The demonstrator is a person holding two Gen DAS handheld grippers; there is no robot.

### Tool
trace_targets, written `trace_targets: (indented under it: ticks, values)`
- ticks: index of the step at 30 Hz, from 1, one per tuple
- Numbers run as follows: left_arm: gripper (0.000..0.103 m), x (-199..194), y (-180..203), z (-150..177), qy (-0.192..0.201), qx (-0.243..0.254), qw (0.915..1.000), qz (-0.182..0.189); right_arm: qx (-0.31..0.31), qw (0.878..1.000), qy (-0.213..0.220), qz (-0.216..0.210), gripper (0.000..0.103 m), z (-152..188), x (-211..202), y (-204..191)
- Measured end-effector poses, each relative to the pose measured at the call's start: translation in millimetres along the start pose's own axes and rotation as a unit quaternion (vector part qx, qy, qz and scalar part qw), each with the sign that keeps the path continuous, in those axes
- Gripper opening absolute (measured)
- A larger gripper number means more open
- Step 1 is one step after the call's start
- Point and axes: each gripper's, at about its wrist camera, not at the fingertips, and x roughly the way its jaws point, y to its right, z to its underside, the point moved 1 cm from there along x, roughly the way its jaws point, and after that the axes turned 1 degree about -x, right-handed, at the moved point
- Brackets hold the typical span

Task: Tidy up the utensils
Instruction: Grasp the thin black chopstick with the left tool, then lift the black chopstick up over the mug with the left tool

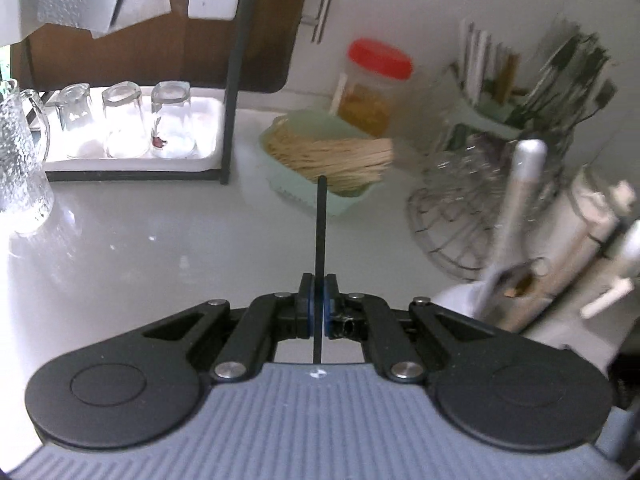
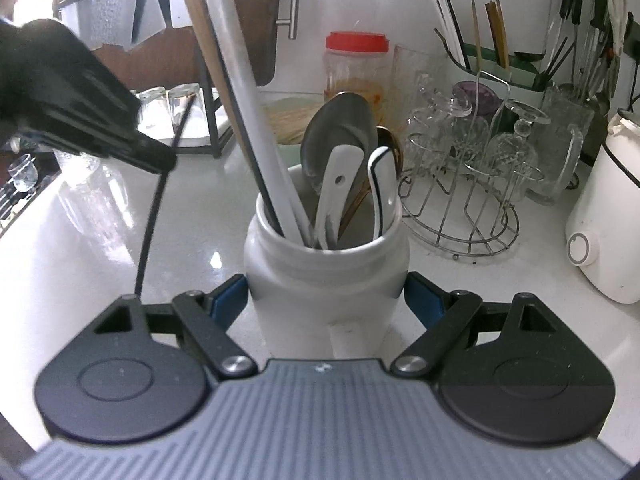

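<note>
My left gripper point(image 1: 319, 292) is shut on a thin black chopstick point(image 1: 320, 236) that sticks up and forward from the pads, over the white counter point(image 1: 160, 248). In the right wrist view the same left gripper point(image 2: 160, 162) hangs at the upper left, and the black chopstick point(image 2: 154, 216) slants down from it. My right gripper point(image 2: 326, 300) is shut on a white ceramic jar point(image 2: 326, 276), blue pads point(image 2: 228, 296) against its sides. The jar holds a metal spoon point(image 2: 336, 132), white ceramic spoons point(image 2: 340, 184) and a long white handle point(image 2: 256, 120). The jar point(image 1: 460, 300) shows blurred at the right of the left wrist view.
A tray of upturned glasses point(image 1: 124, 120) and a glass pitcher point(image 1: 20, 160) stand at the back left. A green basket of wooden sticks point(image 1: 328, 156), a red-lidded jar point(image 2: 356, 68), a wire glass rack point(image 2: 464, 184), a chopstick holder point(image 2: 496, 60) and a white appliance point(image 2: 608, 232) line the back and right.
</note>
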Motion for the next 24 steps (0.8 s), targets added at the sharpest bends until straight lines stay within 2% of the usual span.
trace_targets:
  ticks: [8,14,24]
  values:
    - [0.004,-47,20,22,0.020,0.013,0.9986,0.048,-0.001,1.000,-0.002,-0.001,0.087,-1,0,0]
    - [0.004,-69,35,32,0.035,0.052,0.9958,0.067,0.000,1.000,-0.001,-0.003,0.087,0,1,0]
    - [0.004,-96,45,19,0.055,0.068,0.9918,0.093,0.002,1.000,0.000,-0.001,0.087,0,1,-1]
